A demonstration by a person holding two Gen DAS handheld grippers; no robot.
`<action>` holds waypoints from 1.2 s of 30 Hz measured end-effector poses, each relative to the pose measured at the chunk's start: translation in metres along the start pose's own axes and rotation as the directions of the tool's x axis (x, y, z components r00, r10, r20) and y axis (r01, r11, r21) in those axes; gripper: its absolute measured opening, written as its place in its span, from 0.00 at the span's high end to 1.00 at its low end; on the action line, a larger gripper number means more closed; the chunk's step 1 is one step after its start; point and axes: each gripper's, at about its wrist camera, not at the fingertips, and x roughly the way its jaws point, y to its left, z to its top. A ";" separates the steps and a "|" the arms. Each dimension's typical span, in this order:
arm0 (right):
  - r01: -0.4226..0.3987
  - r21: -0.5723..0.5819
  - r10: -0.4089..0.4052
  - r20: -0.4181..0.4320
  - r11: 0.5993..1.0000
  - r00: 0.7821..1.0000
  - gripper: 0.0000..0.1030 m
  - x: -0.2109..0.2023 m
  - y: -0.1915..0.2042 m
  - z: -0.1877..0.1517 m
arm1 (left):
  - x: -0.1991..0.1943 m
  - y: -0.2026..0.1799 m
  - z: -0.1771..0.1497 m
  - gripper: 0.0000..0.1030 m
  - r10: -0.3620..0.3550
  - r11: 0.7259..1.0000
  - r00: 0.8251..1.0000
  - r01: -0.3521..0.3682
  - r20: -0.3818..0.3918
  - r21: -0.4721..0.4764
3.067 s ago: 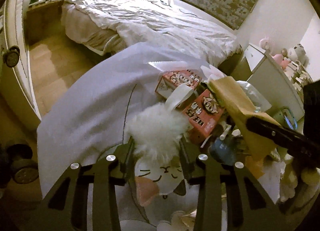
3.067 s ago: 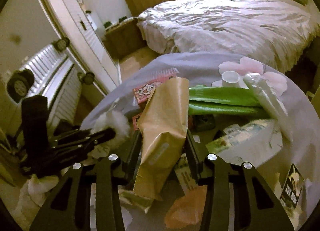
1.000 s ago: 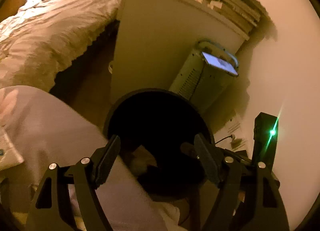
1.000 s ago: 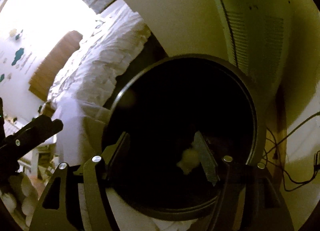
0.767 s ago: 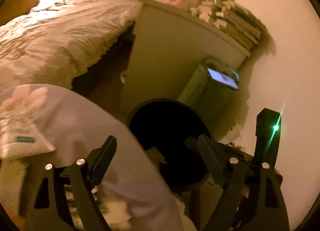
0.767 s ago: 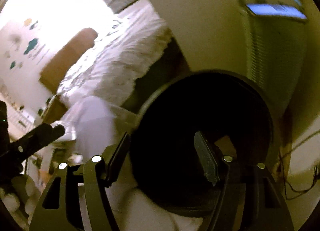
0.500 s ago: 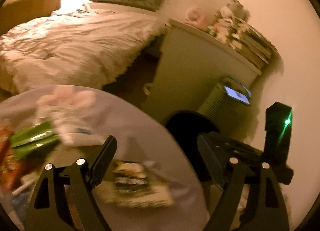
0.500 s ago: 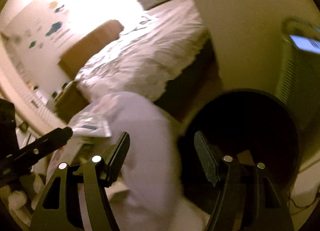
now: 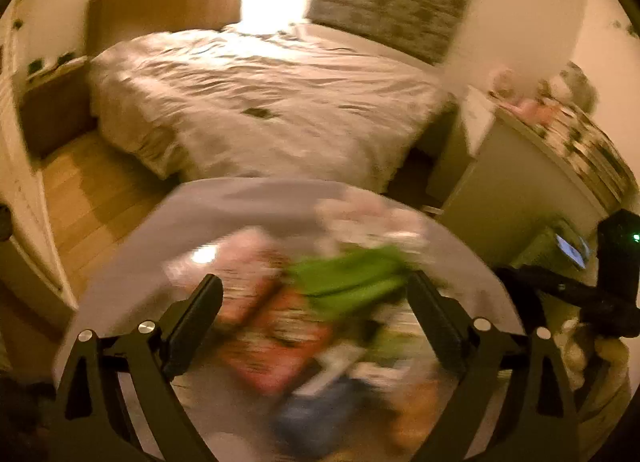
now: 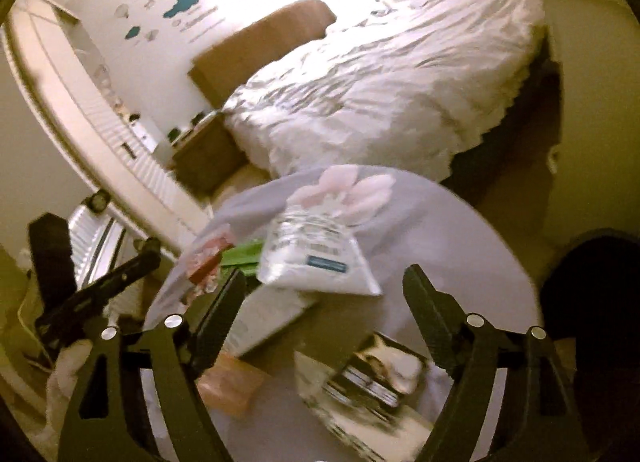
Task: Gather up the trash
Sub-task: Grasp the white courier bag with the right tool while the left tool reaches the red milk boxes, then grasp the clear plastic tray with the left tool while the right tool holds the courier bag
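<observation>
Both grippers hang open and empty over a round table with a pale cloth (image 10: 460, 230). My left gripper (image 9: 316, 302) is above a blurred heap of trash: a green wrapper (image 9: 352, 278), red snack boxes (image 9: 276, 338), something blue (image 9: 316, 414). My right gripper (image 10: 324, 294) is above the table's right part, near a clear plastic packet with a blue label (image 10: 316, 258), a dark printed packet (image 10: 372, 378), an orange scrap (image 10: 228, 386) and the green wrapper (image 10: 244, 254). The black bin's rim (image 10: 592, 286) shows at the right edge.
A bed with a rumpled white duvet (image 9: 260, 102) lies beyond the table. A pale cabinet (image 9: 520, 182) topped with books and toys stands at right, a small heater (image 9: 568, 250) by it. Wood floor (image 9: 88, 198) and a white radiator (image 10: 120, 166) are at left.
Both grippers held trash over the table, let it go into the black bin, then swung back left from the bin to the table, open and empty.
</observation>
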 end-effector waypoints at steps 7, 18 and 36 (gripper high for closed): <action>-0.015 0.028 0.018 -0.117 0.999 0.993 0.15 0.058 0.006 0.020 | 0.035 0.091 0.004 0.11 -0.079 0.981 0.991 0.058 -0.106 -0.183; -0.001 0.137 0.036 -0.254 0.991 0.966 0.13 0.122 -0.018 0.023 | 0.085 0.123 0.004 0.12 -0.275 0.934 0.944 0.216 -0.183 -0.286; -0.041 0.095 0.058 -0.182 0.995 0.982 0.41 0.097 -0.007 0.012 | 0.057 0.085 0.006 0.48 -0.271 0.941 0.960 0.248 -0.075 -0.229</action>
